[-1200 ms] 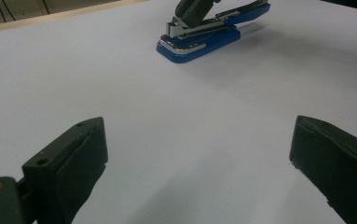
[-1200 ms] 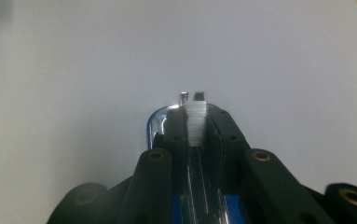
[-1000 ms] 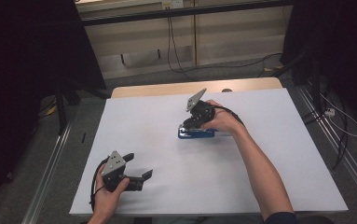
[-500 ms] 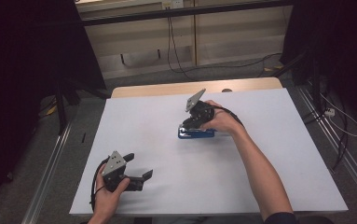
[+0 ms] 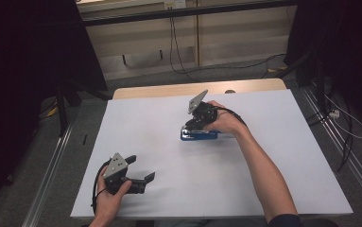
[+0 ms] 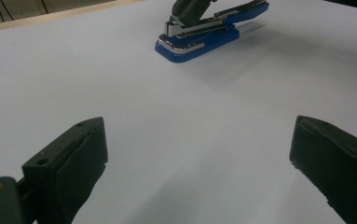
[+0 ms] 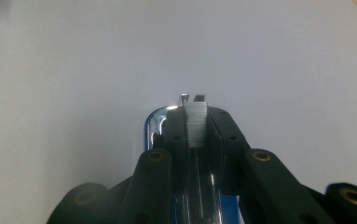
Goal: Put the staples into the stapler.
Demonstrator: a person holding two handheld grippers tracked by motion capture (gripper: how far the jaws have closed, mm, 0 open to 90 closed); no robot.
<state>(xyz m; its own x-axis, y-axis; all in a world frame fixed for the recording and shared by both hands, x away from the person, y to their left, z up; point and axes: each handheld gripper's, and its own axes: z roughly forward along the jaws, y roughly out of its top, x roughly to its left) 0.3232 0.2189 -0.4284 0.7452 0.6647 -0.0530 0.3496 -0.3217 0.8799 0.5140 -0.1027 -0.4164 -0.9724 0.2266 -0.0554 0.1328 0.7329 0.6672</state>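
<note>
The stapler [image 5: 198, 135] lies flat on the white surface [image 5: 282, 189], right of centre and toward the far edge, its nose pointing to the left edge. A strip of staples [image 7: 196, 123] stands above its open metal channel. The right gripper [image 5: 195, 124] bears down on the stapler from above; its fingers [image 7: 174, 135] pinch the staple strip from both sides, directly over the channel. The left gripper [image 5: 141, 171] rests near the front-left corner, well apart from the stapler, fingers [image 6: 69, 161] spread wide with nothing between them.

Step in hand, as judged: loading staples, with the strip gripped and aligned over the channel. Whether the strip is fully seated cannot be told.

The next move calls for lowering the strip straight into the channel, then releasing the pinch without tilting it. The body is unsecured; the left gripper may be needed to steady it before the top closes.
</note>
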